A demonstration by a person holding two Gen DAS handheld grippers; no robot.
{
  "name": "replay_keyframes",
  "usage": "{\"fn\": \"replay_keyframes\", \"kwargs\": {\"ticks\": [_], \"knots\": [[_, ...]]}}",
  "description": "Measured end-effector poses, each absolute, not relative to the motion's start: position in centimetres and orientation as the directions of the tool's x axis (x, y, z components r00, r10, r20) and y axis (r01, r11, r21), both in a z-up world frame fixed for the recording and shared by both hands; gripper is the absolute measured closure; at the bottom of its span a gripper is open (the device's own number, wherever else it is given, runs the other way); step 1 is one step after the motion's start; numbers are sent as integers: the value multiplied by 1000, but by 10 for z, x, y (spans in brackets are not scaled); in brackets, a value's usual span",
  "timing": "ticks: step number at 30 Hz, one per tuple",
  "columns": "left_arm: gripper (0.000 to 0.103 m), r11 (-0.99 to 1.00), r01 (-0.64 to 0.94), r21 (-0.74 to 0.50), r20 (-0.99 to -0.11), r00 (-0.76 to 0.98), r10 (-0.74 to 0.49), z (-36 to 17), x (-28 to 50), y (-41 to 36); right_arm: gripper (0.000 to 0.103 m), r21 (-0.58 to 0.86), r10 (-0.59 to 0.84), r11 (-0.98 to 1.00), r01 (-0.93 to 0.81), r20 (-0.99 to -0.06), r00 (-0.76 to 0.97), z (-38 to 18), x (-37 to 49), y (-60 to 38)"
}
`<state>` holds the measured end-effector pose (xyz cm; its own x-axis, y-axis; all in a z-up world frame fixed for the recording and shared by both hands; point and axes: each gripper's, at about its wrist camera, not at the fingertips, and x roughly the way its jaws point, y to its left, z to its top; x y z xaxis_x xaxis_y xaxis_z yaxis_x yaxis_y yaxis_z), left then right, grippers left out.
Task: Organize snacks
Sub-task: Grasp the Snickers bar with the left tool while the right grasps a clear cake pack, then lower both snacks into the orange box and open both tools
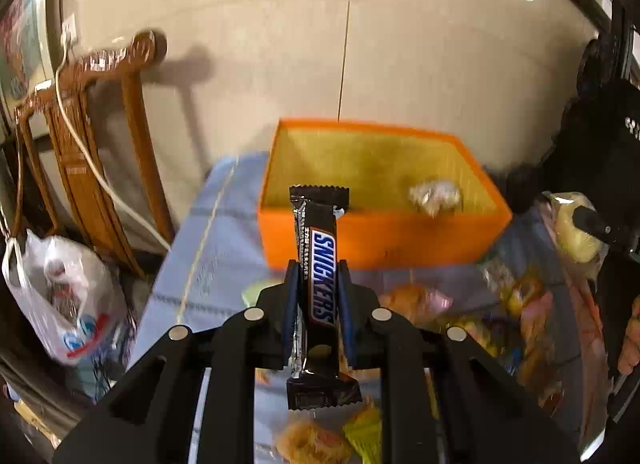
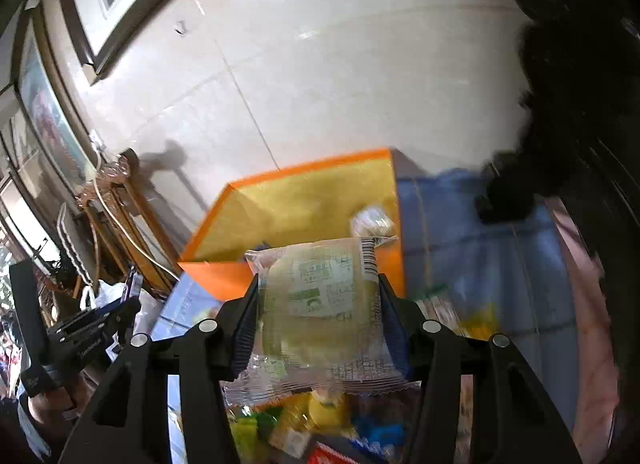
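My left gripper [image 1: 318,268] is shut on a brown Snickers bar [image 1: 320,284], held upright above the table in front of the orange box [image 1: 380,236]. The box holds one crinkled wrapped snack [image 1: 434,193]. My right gripper [image 2: 318,284] is shut on a clear-wrapped yellow cake packet [image 2: 320,312], just short of the orange box [image 2: 216,276], which also shows a wrapped snack [image 2: 372,219] inside. The right gripper with its packet [image 1: 576,227] shows at the right edge of the left wrist view. The left gripper [image 2: 128,296] shows at the left of the right wrist view.
A pile of loose wrapped snacks [image 1: 500,312] lies on the blue tablecloth [image 1: 208,248] below both grippers, and it also shows in the right wrist view [image 2: 320,424]. A wooden chair [image 1: 92,135] with a white cable and a plastic bag [image 1: 60,296] stand to the left, off the table.
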<state>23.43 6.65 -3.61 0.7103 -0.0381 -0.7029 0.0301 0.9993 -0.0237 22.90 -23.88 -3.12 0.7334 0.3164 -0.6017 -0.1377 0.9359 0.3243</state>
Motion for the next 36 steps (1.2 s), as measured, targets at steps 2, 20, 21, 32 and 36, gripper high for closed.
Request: {"fn": "replay_keyframes", "kwargs": {"ticks": [2,20,21,32,36], "knots": [[86,999,33,1,-684,729,-23,-24,251,62,49,279,300,947,-160,-588,751,-18,241,-230],[86,992,-70,101,-668,734,119,-22,386,38,49,205,208,973,-104,-590,780,-10,359,-225],[85,992,-75,101,-677,726,124,-29,390,39,48,199,205,975,-103,-605,769,-18,365,-224],[4,960,-108,259,-626,738,252,-62,346,51,4,48,147,986,-157,-687,711,-60,347,-244],[4,958,-132,254,-689,671,276,-84,297,92,4,-58,48,984,-167,-819,572,-128,324,-267]]}}
